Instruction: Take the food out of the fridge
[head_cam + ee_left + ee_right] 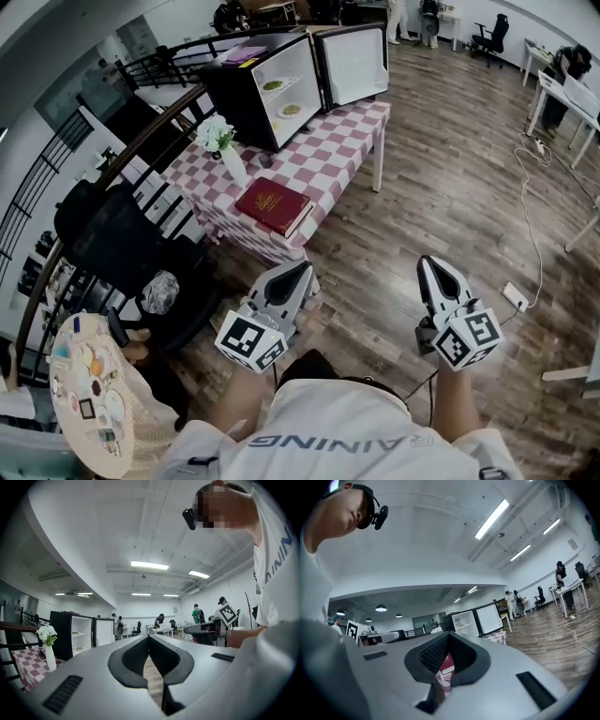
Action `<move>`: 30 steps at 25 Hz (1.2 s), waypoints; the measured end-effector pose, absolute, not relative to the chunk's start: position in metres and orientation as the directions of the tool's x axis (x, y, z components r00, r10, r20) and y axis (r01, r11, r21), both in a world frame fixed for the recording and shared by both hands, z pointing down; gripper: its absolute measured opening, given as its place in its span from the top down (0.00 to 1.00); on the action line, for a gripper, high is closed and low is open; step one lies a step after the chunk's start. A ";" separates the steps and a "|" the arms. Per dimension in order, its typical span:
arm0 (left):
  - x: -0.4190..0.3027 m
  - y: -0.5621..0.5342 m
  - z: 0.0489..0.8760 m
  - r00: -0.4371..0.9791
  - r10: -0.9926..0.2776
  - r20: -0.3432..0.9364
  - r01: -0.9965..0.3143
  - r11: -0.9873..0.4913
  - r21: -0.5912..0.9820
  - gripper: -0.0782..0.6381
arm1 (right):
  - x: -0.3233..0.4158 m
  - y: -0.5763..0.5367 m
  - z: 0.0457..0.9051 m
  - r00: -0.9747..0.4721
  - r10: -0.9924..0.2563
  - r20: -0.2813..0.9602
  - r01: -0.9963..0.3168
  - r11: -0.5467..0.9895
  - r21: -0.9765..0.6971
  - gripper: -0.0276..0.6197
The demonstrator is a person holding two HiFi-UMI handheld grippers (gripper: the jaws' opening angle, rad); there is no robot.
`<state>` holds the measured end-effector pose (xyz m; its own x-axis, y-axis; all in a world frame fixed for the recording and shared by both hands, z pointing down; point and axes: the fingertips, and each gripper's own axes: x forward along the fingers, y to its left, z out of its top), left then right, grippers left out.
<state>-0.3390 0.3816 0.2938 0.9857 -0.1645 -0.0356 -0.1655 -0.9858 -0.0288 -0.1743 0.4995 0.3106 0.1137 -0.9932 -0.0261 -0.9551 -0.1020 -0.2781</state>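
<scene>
Head view is showing two grippers side by side, low before the person: the left gripper (302,268) and the right gripper (429,262). Each is pressing its jaws together with nothing between them. One black fridge (246,89) is standing at the far end of one checked table (330,150), its door (354,62) hanging wide open. Two plates of food are sitting inside, the upper plate (273,85) on one shelf and the lower plate (291,110) beneath it, both well apart from the grippers. One red book (273,205) and one vase (233,164) of white flowers are occupying the nearer tabletop, between grippers and fridge. One black chair (112,246) is standing left of the table.
</scene>
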 end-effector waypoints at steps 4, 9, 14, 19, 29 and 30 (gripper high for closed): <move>-0.313 0.375 0.294 0.986 -0.167 -0.027 -0.168 -0.985 -0.033 0.88 | -0.150 0.503 0.319 0.124 -0.992 -0.014 -0.952 -0.115 -0.284 0.93; -0.270 0.361 0.300 0.989 -0.140 -0.040 -0.141 -0.990 -0.020 0.88 | -0.112 0.503 0.318 0.166 -0.986 -0.013 -0.954 -0.157 -0.256 0.93; -0.225 0.340 0.308 0.994 -0.096 -0.049 -0.096 -0.995 -0.001 0.88 | -0.073 0.491 0.320 0.213 -0.977 0.008 -0.947 -0.208 -0.245 0.93; -0.188 0.294 0.304 0.994 -0.085 -0.067 -0.084 -0.996 0.019 0.88 | -0.043 0.440 0.311 0.210 -0.978 0.018 -0.952 -0.208 -0.225 0.93; -0.163 0.154 0.309 0.982 -0.172 -0.074 -0.168 -0.984 0.062 0.88 | -0.009 0.278 0.307 0.089 -0.995 0.055 -0.977 -0.098 -0.191 0.93; -0.162 0.142 0.310 0.982 -0.176 -0.073 -0.172 -0.983 0.058 0.88 | -0.007 0.265 0.309 0.080 -0.995 0.056 -0.978 -0.090 -0.191 0.93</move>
<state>-0.1616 0.1421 0.3100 0.9817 -0.1757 -0.0732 -0.1717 -0.9834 0.0582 -0.0067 0.2651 0.3086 0.0804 -0.9952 0.0561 -0.9776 -0.0898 -0.1906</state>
